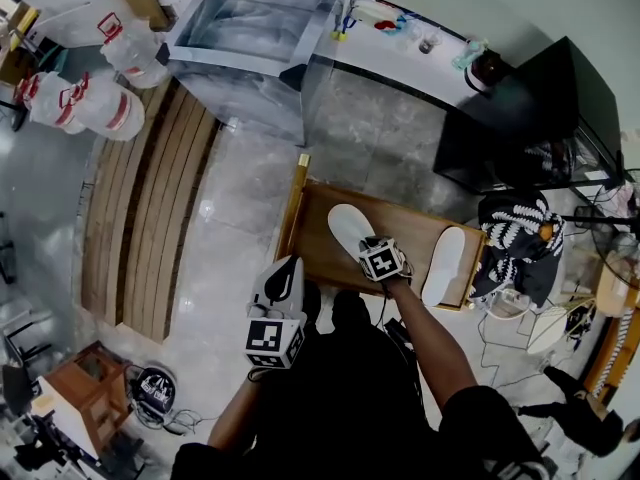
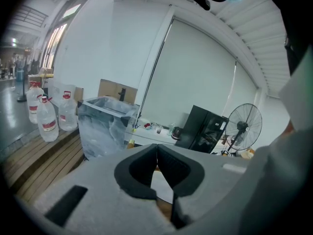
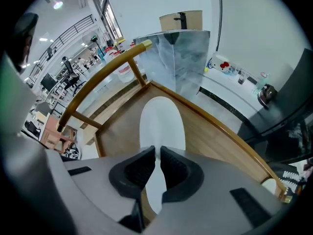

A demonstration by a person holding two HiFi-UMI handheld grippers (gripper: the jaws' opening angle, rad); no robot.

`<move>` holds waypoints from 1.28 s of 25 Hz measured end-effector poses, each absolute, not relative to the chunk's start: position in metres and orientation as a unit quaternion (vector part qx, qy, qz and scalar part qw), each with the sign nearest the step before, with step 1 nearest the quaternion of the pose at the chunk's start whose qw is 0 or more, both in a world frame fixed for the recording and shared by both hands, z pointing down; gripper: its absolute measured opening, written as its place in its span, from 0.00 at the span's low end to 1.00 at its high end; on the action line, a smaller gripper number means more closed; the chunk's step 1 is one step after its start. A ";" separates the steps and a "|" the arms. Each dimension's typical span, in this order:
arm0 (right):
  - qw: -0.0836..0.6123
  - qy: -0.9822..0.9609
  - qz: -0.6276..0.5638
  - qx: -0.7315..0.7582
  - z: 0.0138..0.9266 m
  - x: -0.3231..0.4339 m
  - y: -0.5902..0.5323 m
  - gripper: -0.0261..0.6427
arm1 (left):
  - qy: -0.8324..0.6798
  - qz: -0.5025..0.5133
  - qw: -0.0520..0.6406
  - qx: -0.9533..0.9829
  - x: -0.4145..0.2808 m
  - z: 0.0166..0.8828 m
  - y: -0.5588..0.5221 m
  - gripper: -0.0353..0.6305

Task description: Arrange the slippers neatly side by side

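Two white slippers lie on a low wooden bench (image 1: 320,243). One slipper (image 1: 348,228) is at the middle, angled to the upper left; the other slipper (image 1: 446,266) lies apart near the bench's right end. My right gripper (image 1: 371,254) sits at the heel of the middle slipper (image 3: 161,121). Its pads are shut on the heel's edge, and the sole stretches away ahead of my right gripper (image 3: 157,153). My left gripper (image 1: 284,276) hovers off the bench's left front corner. In the left gripper view, my left gripper (image 2: 156,148) is shut with nothing in it.
A clear tank (image 1: 250,38) stands at the back, with water bottles (image 1: 90,98) to the left of it. Slatted wooden boards (image 1: 150,218) lie left of the bench. A black cabinet (image 1: 530,118) and a striped bundle (image 1: 515,230) are at the right, and a fan (image 2: 243,124) stands beyond.
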State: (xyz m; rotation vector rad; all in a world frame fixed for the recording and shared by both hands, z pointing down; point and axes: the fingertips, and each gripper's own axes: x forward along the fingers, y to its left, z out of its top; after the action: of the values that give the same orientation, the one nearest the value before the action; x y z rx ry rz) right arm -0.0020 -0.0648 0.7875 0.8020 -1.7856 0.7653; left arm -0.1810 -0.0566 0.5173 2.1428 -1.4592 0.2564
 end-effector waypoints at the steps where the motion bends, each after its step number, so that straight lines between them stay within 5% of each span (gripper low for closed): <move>1: 0.491 -0.737 0.321 0.336 0.785 0.000 -0.065 0.09 | -0.536 0.095 0.263 0.796 -0.179 0.516 -0.058 0.08; 32: 0.241 -0.649 0.467 0.550 0.728 0.175 -0.022 0.09 | -0.355 0.133 0.200 0.903 0.005 0.492 -0.062 0.08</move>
State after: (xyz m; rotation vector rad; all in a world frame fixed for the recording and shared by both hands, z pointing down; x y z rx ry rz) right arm 0.1750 -0.0224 0.7278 1.5055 -1.7743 1.2765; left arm 0.0050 -0.0619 0.4917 2.5251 -0.9937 0.3730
